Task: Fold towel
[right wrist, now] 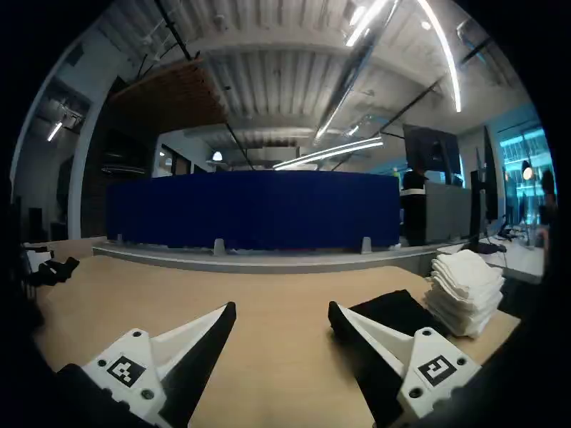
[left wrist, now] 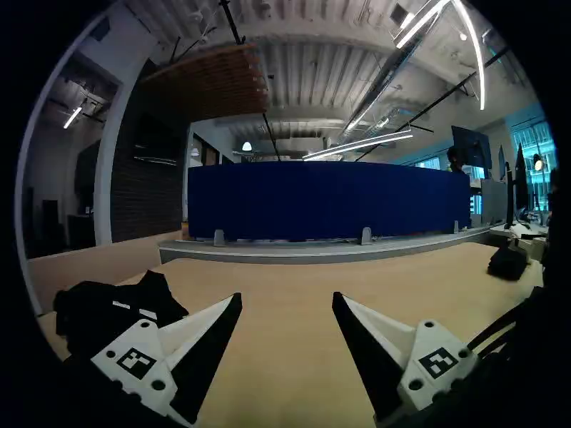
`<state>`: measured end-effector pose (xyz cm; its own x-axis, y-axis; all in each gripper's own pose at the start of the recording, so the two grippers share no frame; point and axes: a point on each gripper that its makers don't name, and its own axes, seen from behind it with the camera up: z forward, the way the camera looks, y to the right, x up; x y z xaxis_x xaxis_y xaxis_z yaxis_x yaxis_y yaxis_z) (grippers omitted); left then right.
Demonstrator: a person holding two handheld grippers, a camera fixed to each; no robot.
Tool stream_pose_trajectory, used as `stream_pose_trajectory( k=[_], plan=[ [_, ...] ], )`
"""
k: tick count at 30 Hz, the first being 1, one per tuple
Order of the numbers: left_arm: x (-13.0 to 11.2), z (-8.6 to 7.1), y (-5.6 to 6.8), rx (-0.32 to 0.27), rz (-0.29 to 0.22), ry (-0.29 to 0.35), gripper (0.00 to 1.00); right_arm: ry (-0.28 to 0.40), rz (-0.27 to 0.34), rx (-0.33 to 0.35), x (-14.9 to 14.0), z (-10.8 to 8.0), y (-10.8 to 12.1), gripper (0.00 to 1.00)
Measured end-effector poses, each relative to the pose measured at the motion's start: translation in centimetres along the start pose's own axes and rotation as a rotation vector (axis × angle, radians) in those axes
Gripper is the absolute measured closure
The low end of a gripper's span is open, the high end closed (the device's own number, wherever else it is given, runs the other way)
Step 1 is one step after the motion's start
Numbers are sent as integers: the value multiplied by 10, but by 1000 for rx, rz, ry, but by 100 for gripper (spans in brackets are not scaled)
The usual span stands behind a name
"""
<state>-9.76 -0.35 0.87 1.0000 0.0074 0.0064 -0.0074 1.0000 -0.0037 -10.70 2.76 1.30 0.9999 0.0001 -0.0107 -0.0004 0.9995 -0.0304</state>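
Left tool [left wrist: 286, 295] was held wide and empty over the table [left wrist: 300, 285]; a crumpled black cloth [left wrist: 107, 307] lay behind its left finger. Right tool [right wrist: 282, 305] was likewise wide and empty; a folded black towel [right wrist: 389, 310] lay just beside a stack of white towels [right wrist: 464, 292], before a blue partition [right wrist: 250, 210].

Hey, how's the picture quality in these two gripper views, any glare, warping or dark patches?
Left gripper view: ceiling light strips blown out, blue partition bowed by the fisheye, black cloth heap lost in shadow. Right gripper view: same overhead glare, white towel stack crisp and evenly lit, black folded cloth showing little detail.
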Motion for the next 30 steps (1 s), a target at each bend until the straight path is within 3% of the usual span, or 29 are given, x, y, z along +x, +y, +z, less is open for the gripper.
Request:
stream_pose_trajectory(
  k=[30],
  plan=[
    [0, 0, 0, 0, 0, 0, 6, -1, 0, 0, 0, 2, 0, 0]
  ],
)
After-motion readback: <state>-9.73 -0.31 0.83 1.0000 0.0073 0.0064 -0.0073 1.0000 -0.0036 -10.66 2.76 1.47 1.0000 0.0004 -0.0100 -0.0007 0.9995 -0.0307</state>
